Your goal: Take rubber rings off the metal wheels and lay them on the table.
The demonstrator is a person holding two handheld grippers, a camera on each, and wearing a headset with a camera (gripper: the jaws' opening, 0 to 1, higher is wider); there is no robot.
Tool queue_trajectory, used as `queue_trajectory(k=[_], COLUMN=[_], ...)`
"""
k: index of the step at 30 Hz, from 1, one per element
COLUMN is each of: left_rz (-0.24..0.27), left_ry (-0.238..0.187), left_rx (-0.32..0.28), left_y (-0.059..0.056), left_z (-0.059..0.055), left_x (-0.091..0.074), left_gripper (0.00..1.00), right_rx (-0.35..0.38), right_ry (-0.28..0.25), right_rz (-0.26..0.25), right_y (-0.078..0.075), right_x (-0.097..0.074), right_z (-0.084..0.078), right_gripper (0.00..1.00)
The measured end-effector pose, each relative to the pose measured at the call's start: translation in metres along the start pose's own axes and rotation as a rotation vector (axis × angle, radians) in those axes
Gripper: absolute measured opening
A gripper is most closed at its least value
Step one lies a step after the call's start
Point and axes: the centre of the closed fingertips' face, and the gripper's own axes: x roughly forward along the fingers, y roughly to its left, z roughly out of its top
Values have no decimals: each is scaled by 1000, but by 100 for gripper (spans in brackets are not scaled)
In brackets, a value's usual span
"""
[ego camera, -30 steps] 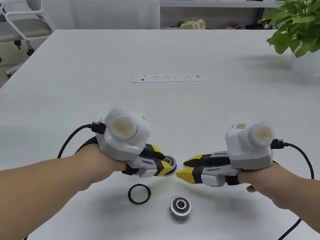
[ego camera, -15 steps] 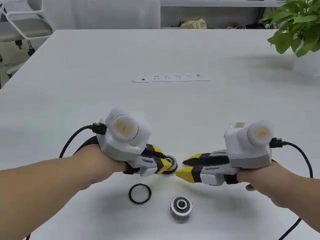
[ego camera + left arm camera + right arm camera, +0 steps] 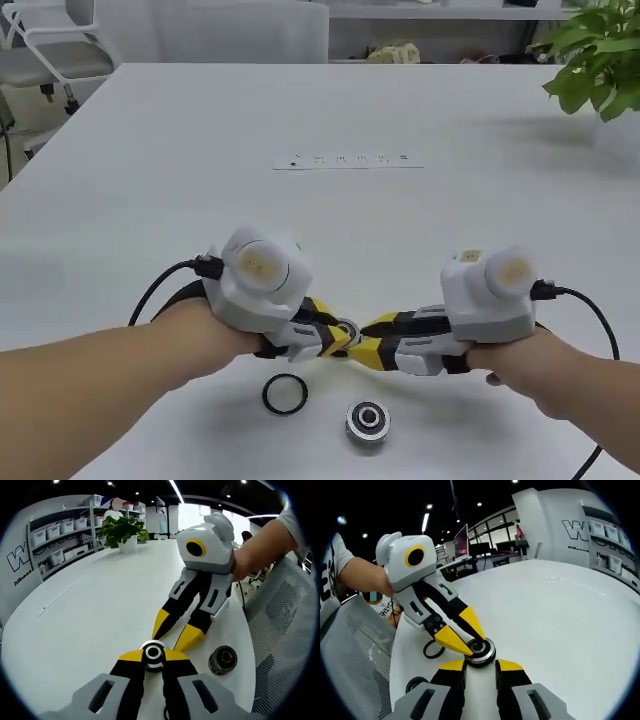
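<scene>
Left gripper (image 3: 152, 657) is clamped on a metal wheel (image 3: 152, 651). In the left gripper view its yellow tips press the wheel from both sides at lower centre of the frame. The wheel has a dark band round its rim and is held just above the table (image 3: 200, 200).

Right gripper (image 3: 173, 634) comes in from the upper right of that view with its jaws parted and its tips at the wheel's rim. In the right gripper view its own tips flank the wheel at bottom centre. Cannot tell if they actually pinch it or just touch.

In the head view both grippers meet tip to tip at lower centre, with the wheel between them.

Loose rubber ring (image 3: 285, 393) lies flat on the table, just below the left gripper in the head view, touching nothing. Second wheel (image 3: 368, 421) rests on the table to the ring's right, near the bottom edge and apart from the ring.

Power strip (image 3: 348, 159) lies at upper centre, well apart from the work. Plant (image 3: 600, 50) is at the upper right corner.
</scene>
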Motion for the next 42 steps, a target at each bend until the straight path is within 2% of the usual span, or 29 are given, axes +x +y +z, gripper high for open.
queue_trajectory(k=[4,15,17,19,26,35,42], left_rz=[-1,9,12,14,19,27,35], left_ry=[0,1,0,2,4,5,1], left_rx=[-4,-13,-17,-23,-25,-32,-28], left_y=[0,-1,-1,-1,-1,-1,-1], left_z=[0,0,0,0,0,0,0], left_x=[0,0,0,0,0,0,-1], left_gripper=[7,7,7,7,7,7,7], right_rx=[-23,-20,-29,-8,-8,60,188], right_ry=[11,9,16,12,17,15,-12], right_rz=[1,-3,-8,-1,-7,-15,-15], right_y=[2,1,0,0,0,0,-2], right_x=[1,-2,-3,-4,-4,-5,-7], right_z=[-1,-3,-5,-6,-6,-7,-6], right_gripper=[18,14,11,8,6,0,0])
